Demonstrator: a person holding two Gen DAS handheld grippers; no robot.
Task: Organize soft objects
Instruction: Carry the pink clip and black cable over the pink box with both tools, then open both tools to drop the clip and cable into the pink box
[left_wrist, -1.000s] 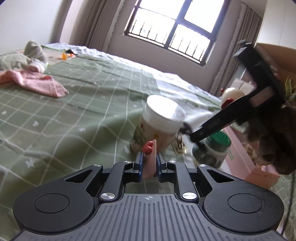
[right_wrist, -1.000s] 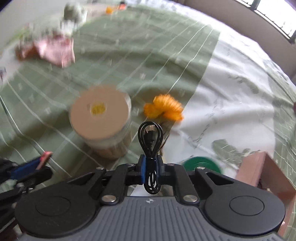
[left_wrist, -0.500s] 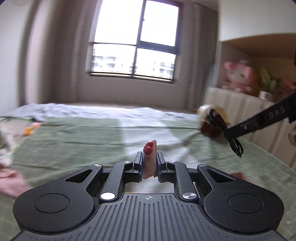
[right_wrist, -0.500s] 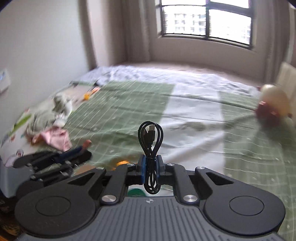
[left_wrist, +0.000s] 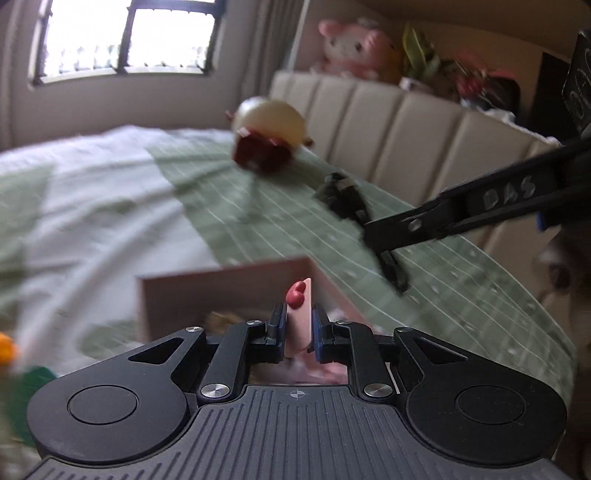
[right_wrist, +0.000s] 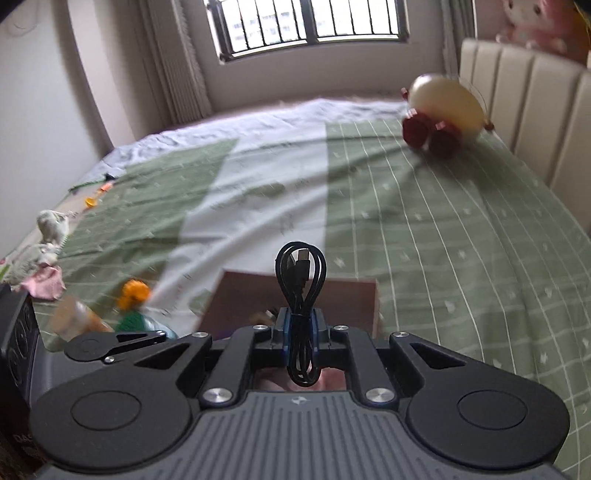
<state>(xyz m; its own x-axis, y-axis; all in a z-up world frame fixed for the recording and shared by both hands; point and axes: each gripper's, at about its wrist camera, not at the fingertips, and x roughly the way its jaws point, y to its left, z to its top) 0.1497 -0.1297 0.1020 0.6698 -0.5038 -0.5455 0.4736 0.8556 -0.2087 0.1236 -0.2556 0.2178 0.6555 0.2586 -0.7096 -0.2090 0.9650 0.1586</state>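
My left gripper (left_wrist: 298, 326) is shut on a small pink card with a red blob (left_wrist: 297, 314), held above a pink open box (left_wrist: 229, 284) on the green checked bed. My right gripper (right_wrist: 300, 325) is shut on a coiled black USB cable (right_wrist: 301, 280), also above the pink box (right_wrist: 236, 295). In the left wrist view the right gripper's arm (left_wrist: 480, 206) reaches in from the right with the black cable (left_wrist: 343, 195) blurred at its tip. A cream and dark red plush toy (right_wrist: 441, 110) lies near the headboard; it also shows in the left wrist view (left_wrist: 267, 133).
A padded beige headboard (right_wrist: 524, 107) runs along the right, with a pink plush (left_wrist: 354, 48) on the shelf above. A jar (right_wrist: 74, 321), a green lid (right_wrist: 133, 321), an orange flower (right_wrist: 133, 291) and a pink cloth (right_wrist: 42, 282) lie at the left.
Both grippers have swung right and lowered over the pink box, still holding the card and the cable. The headboard and plush toy have come into closer view.
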